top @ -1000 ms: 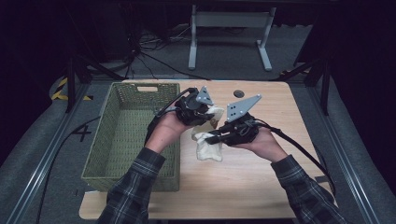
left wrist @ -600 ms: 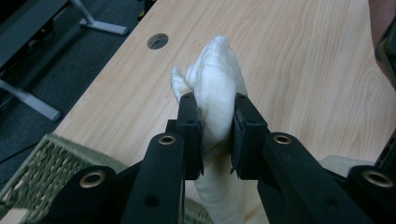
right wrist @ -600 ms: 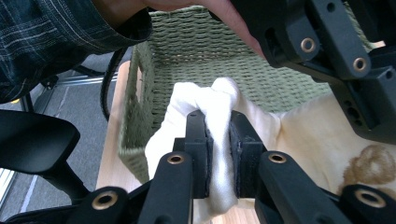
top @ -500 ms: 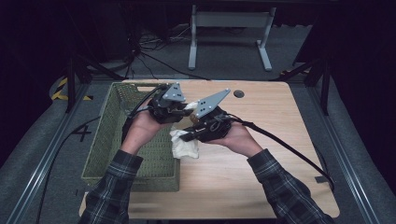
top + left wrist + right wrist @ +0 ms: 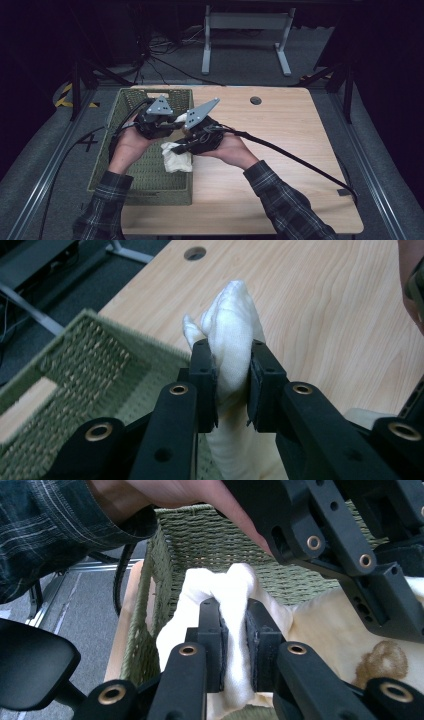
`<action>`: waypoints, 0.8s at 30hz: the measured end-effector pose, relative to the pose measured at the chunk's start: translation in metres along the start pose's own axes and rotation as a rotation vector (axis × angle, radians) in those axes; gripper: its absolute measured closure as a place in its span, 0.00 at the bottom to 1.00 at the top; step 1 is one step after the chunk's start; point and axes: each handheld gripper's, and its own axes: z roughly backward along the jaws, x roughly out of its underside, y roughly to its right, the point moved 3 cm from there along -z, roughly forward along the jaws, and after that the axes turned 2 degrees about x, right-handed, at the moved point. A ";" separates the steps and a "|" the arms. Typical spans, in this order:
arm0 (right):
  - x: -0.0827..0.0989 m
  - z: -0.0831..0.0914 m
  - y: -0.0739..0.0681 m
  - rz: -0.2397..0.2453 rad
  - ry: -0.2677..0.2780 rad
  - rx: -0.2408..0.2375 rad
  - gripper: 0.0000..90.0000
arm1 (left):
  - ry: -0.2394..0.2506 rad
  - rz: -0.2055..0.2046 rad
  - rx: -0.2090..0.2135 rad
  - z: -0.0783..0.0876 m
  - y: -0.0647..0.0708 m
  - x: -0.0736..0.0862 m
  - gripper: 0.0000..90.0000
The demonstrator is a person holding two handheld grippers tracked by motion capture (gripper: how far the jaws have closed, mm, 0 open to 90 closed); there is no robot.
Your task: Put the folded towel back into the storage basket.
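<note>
High view has your two hands meeting over the near right edge of the green woven rectangular basket point(image 5: 145, 165), which sits on the left part of the pale wooden table point(image 5: 280, 150); your left gripper point(image 5: 172, 125) and right gripper point(image 5: 187, 145) are close together there, each topped by a grey three-cornered plate, and the white crumpled cloth point(image 5: 176, 157) hangs below them, draped across the basket's right rim with part over the table; from up here you cannot see how either pair of jaws stands on the fabric; left gripper view settles that for one side: your left gripper point(image 5: 232, 385) is clamped on a bunched fold of the cloth point(image 5: 230, 330), which rises above the pads as a rounded lump, with the basket's corner point(image 5: 80, 365) at the left and bare table beyond, including a round hole point(image 5: 195, 252) near the far edge; right gripper view adds what neither of the others gives: your right gripper point(image 5: 235, 640) is likewise pinched on a thick gather of the cloth point(image 5: 200, 595), the basket's inner woven wall point(image 5: 215, 545) stands just behind it, and a brown stain point(image 5: 382, 662) marks the spread cloth at the lower right, below the other gripper's black body point(image 5: 340, 545).
</note>
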 end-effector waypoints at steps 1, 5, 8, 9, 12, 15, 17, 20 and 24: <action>0.000 -0.003 0.000 -0.001 -0.002 -0.004 0.90 | -0.005 0.008 0.000 0.000 -0.001 0.006 0.85; 0.003 -0.019 0.000 -0.006 -0.008 -0.012 0.89 | -0.017 0.017 0.000 -0.001 -0.002 0.017 0.85; 0.010 -0.030 0.001 -0.014 -0.027 -0.018 0.89 | -0.023 0.030 0.007 -0.006 -0.002 0.026 0.85; 0.012 -0.034 0.001 -0.015 -0.038 -0.018 0.90 | -0.026 0.037 0.011 -0.008 -0.002 0.029 0.85; 0.021 -0.046 0.000 -0.009 -0.072 -0.018 0.89 | -0.038 0.048 0.025 -0.015 0.000 0.037 0.85; 0.025 -0.050 -0.001 -0.011 -0.083 -0.016 0.89 | -0.050 0.047 0.029 -0.019 0.002 0.042 0.85; 0.029 -0.056 -0.002 -0.013 -0.091 -0.018 0.89 | -0.057 0.050 0.034 -0.021 0.002 0.044 0.85; 0.034 -0.060 -0.003 -0.016 -0.103 -0.020 0.88 | -0.066 0.054 0.041 -0.024 0.003 0.047 0.85; 0.036 -0.061 -0.005 -0.023 -0.108 -0.024 0.76 | -0.067 0.058 0.043 -0.026 0.003 0.047 0.85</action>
